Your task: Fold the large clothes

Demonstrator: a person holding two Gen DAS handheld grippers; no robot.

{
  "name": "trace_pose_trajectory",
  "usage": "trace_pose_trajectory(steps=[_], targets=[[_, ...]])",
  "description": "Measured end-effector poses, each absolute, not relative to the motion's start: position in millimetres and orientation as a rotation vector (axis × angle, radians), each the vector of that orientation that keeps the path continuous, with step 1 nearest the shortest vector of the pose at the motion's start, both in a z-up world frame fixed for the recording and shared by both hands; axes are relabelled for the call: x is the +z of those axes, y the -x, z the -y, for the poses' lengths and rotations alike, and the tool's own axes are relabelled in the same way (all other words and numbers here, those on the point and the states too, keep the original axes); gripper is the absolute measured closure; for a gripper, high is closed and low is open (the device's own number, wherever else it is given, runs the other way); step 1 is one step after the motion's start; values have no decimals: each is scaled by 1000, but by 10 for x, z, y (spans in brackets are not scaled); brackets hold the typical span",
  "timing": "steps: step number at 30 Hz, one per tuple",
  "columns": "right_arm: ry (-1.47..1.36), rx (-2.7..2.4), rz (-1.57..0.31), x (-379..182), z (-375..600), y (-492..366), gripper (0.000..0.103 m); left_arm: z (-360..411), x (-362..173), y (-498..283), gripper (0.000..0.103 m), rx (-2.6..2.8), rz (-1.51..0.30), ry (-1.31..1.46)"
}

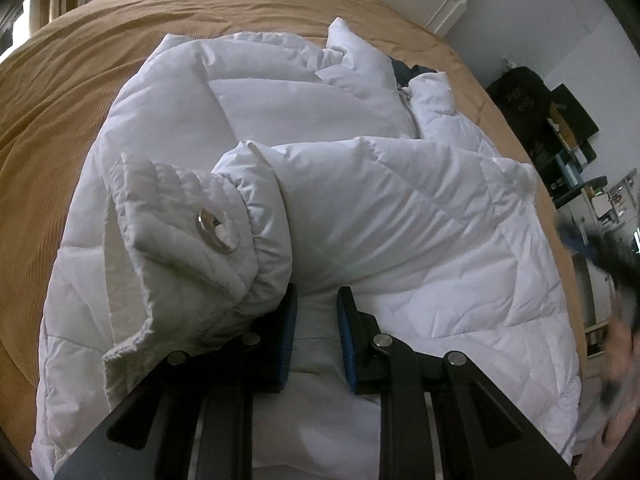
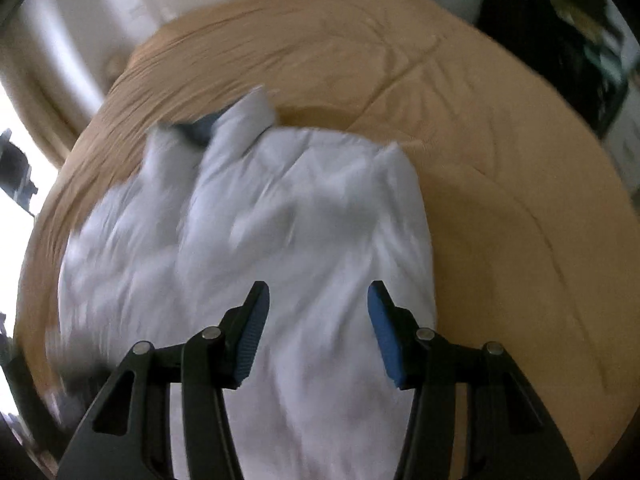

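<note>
Garment: 1 white quilted puffer jacket [image 1: 304, 184] lies spread on the bed, front side up, filling the middle of the left wrist view.
Bed: tan ribbed bedspread [image 1: 64, 92] shows around the jacket from 7 o'clock round to 2 o'clock.
Zipper: a metal zipper [image 1: 412, 114] runs down the jacket front at about 1 o'clock, with a dark lining showing just above it at the collar.
Sleeve: 1 sleeve [image 1: 400, 216] lies folded across the jacket body, running from 3 o'clock toward the centre.
Cuff: a gathered cuff [image 1: 192, 232] with a metal snap [image 1: 214, 230] sits at 9 o'clock, draped over the left finger of the left tongs.
Left tongs [image 1: 316, 332]: fingers a narrow gap apart, blue pads facing each other. White fabric lies beneath the gap; a pinch on it cannot be confirmed.
Right tongs [image 2: 318, 332]: fingers spread wide, nothing between the pads, held above the lower part of the jacket [image 2: 256, 240].
Right wrist view: heavily blurred. Jacket occupies centre to 8 o'clock, collar at 11 o'clock, bedspread [image 2: 500, 200] from 12 to 4 o'clock.
Room edge: cluttered shelves [image 1: 576, 152] stand beyond the bed at 3 o'clock in the left wrist view; contents too small to identify.
</note>
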State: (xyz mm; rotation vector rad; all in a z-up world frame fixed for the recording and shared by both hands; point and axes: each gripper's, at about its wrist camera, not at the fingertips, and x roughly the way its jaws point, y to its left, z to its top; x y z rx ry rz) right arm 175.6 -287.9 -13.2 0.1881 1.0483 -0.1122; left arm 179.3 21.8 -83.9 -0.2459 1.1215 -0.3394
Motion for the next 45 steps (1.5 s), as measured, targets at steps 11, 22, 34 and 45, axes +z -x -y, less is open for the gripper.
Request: trace_pose_trajectory(steps=[11, 22, 34, 45], targets=[[-120, -105, -1133, -862, 2985, -902, 49, -428, -774, -1863, 95, -273, -1165, 350], [-116, -143, -1100, -890, 2917, -819, 47, -81, -559, -2208, 86, -177, -1063, 41], [-121, -170, -1092, -891, 2889, -861, 43, -116, -332, -2799, 99, -237, -1012, 105], [-186, -195, -1050, -454, 3219, -883, 19, -353, -227, -2520, 95, -259, -1063, 153]])
